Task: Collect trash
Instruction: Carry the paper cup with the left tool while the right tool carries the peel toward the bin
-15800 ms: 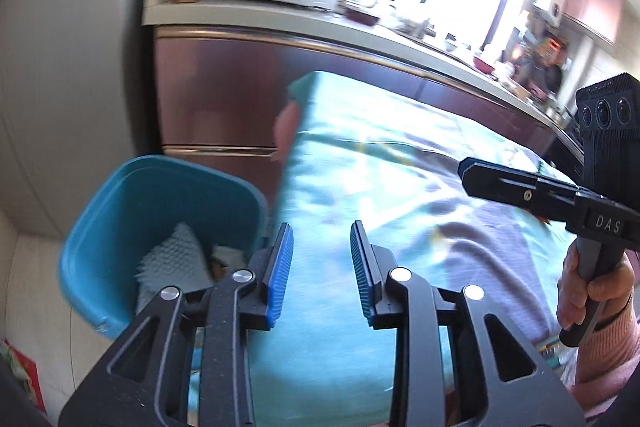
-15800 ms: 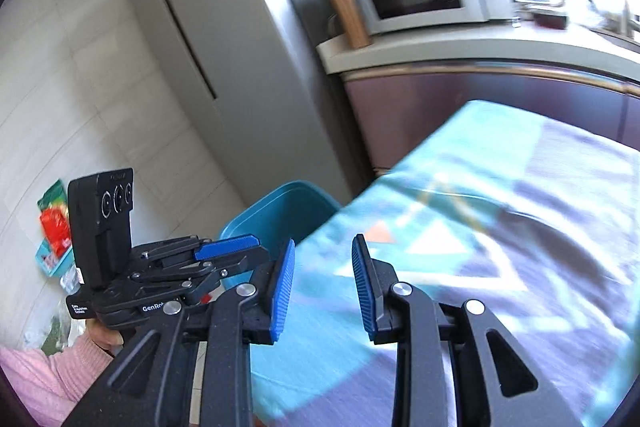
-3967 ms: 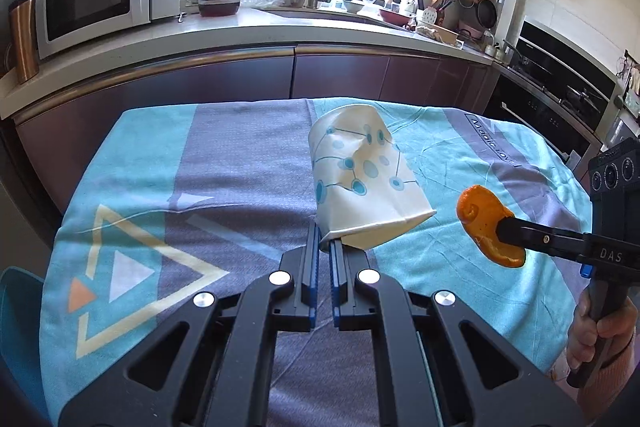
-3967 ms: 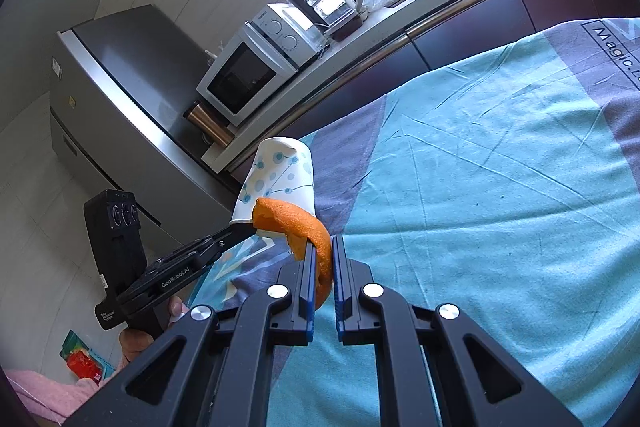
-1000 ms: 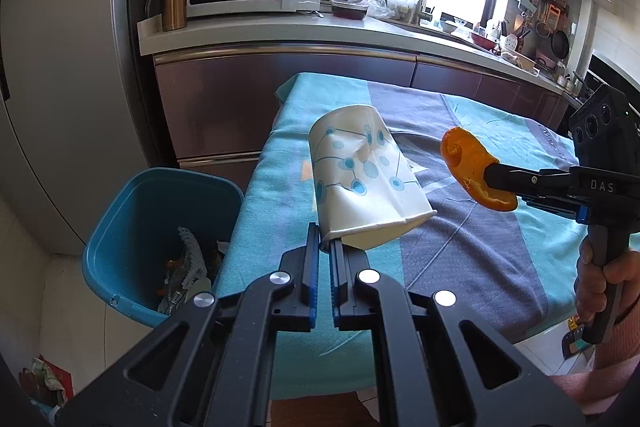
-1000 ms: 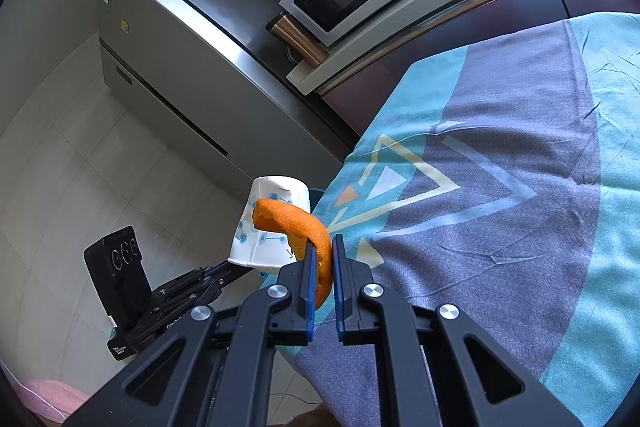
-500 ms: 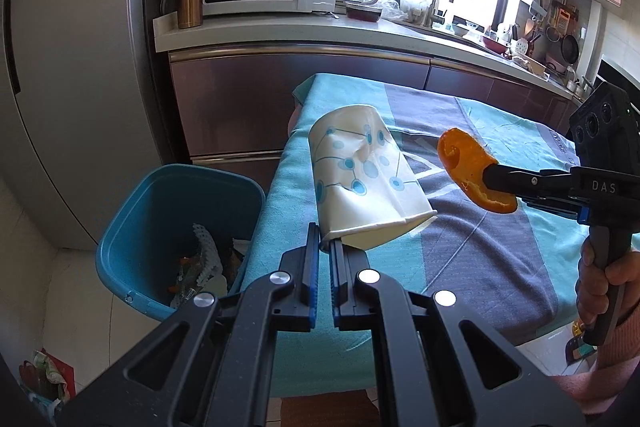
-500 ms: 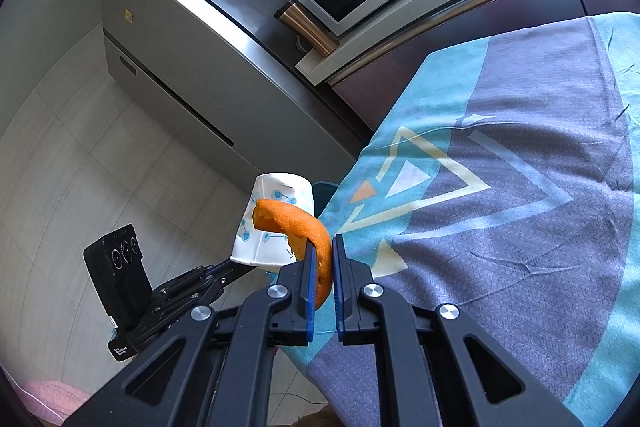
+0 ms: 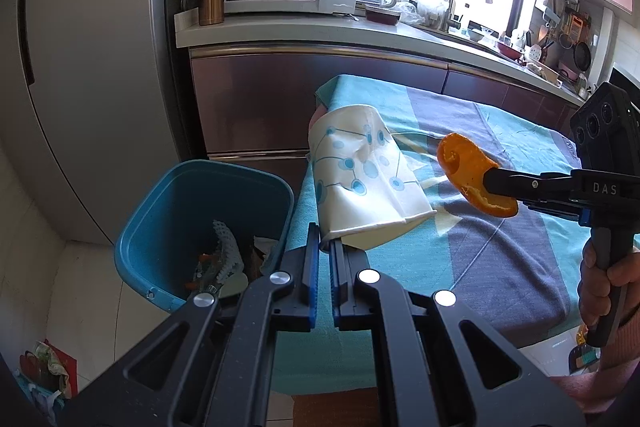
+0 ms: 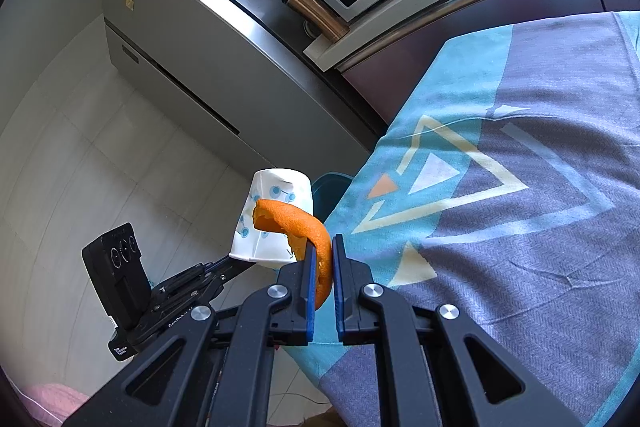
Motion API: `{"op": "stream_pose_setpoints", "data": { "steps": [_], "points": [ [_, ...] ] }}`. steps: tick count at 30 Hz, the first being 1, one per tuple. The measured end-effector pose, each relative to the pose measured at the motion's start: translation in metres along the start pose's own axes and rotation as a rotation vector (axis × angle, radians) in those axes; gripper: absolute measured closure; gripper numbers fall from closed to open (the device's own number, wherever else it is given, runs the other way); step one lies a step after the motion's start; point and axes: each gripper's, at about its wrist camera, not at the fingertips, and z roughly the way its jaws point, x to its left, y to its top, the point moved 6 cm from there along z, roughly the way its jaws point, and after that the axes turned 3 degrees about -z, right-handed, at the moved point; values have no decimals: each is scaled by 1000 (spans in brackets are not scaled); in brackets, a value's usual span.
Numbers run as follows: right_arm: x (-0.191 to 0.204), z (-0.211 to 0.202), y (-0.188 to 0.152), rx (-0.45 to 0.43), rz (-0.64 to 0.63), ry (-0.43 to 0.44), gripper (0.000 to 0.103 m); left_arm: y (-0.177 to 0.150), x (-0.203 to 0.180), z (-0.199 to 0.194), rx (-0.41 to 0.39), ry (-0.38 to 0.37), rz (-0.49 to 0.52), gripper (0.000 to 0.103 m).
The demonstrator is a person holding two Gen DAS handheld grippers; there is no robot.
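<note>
My black left gripper (image 9: 325, 247), blue pads: white cup (image 9: 360, 179), blue dot-line print. Right: orange peel (image 10: 304, 227). Teal bin (image 9: 200, 203). Teal-grey tablecloth (image 10: 540, 187), triangles.

A table (image 9: 500, 267) is standing before the kitchen counter (image 9: 360, 35), wearing a teal and grey-purple cloth (image 10: 540, 227) with triangle motifs that is draping over its near edge, while a blue bin (image 9: 160, 227) holding scraps is sitting on the tiled floor (image 9: 80, 307) just beside its left end.

- Left gripper (image 9: 325, 247): black frame, blue pads lining the jaws, silver screws behind them.
- Right gripper (image 10: 322, 254): same build; "DAS" lettering behind jaws.
- Pink sleeve (image 9: 618, 339).
</note>
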Motion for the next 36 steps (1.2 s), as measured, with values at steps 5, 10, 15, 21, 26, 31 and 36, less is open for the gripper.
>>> {"op": "stream_pose_setpoints", "data": {
  "steps": [5, 10, 15, 21, 26, 31, 36],
  "points": [
    [4, 7, 1, 14, -6, 6, 96, 0, 6, -2, -2, 13, -8, 98],
    [7, 14, 2, 27, -11, 13, 96, 0, 15, -1, -4, 28, -19, 98],
    [10, 19, 3, 41, -17, 15, 96, -2, 25, 0, -1, 42, -32, 98],
    [12, 26, 5, 54, -21, 20, 96, -3, 33, -1, -1, 55, -40, 98],
    [14, 32, 6, 66, -23, 25, 96, -3, 40, -1, -2, 69, -45, 98],
    [16, 40, 7, 78, -22, 31, 96, -3, 47, -1, -1, 84, -55, 98],
    [17, 43, 8, 92, -30, 38, 96, -3, 53, 0, -1, 100, -62, 98]
  ]
}}
